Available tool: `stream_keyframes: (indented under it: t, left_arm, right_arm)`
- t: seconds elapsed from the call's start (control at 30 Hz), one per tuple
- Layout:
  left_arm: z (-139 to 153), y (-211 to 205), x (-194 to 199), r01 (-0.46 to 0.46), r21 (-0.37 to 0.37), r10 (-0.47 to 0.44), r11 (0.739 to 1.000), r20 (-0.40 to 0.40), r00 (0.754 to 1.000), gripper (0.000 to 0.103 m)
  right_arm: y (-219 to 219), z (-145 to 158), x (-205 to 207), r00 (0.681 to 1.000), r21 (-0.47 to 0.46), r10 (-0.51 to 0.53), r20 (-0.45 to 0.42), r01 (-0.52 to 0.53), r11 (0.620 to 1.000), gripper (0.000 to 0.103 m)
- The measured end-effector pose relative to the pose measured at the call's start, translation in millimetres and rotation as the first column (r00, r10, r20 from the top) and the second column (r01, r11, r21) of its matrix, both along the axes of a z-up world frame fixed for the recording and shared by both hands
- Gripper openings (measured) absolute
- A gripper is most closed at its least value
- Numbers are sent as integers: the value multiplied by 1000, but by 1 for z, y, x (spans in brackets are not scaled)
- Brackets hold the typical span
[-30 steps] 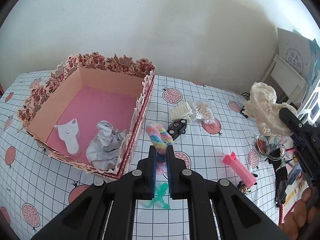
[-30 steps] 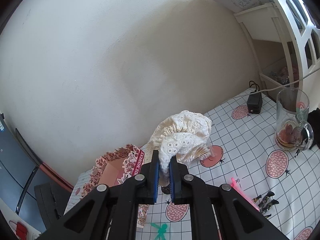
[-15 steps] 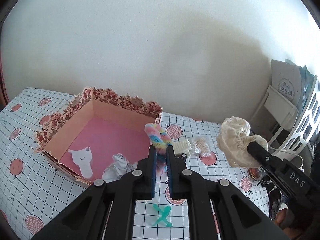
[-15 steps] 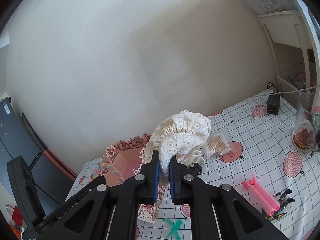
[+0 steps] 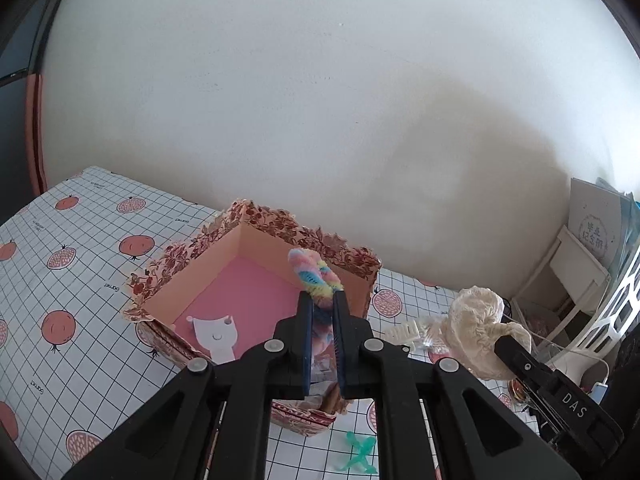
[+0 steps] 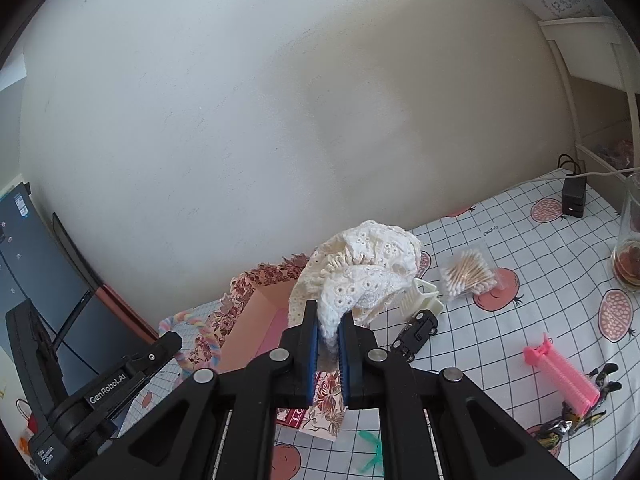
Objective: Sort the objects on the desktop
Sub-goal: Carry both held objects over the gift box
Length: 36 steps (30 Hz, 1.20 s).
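— Both loads had risen off the worktop toward the box.
— Grips?
— Left gripper clenched the rainbow rope above the box; right gripper clenched the lace cloth beside it, apparently for dropping in.

Box: red floral rim, pink floor. Twisted rope: pastel rainbow. Lace cloth: cream, eyelet patt. Desk cloth: white grid w/ pomegranates.
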<state>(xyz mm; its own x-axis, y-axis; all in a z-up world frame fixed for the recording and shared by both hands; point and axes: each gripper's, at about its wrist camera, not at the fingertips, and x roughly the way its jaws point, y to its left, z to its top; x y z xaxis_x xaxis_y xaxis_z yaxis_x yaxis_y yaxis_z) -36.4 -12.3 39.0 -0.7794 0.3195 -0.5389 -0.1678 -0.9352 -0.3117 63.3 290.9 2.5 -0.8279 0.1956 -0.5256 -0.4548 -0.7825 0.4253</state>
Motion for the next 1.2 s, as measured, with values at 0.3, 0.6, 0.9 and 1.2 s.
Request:
stream_keyframes:
  t: [0.3,0.6,0.9,1.2]
  left_arm:
    - [-8,-17,-6,-29,33,28,999,25,999,9]
    - [-15,-33,-11,-56,80,53,995,37,998,9]
    - [-23,-52,-16,-92,138,85,986,57,995,9]
    - [-38,-60,-23,-107,168,92,980,98,991,9]
  right_arm:
    - [-22,-9,-22,999,-6,54,-6,-54,999,10]
    - [-47,-18,-41,991,44,128,25,-129,991,10]
    - [-63,-25,-54,982,67,186,12,-186,980,10]
    - [-76,-40,-67,971,71,228,66,-233,970,10]
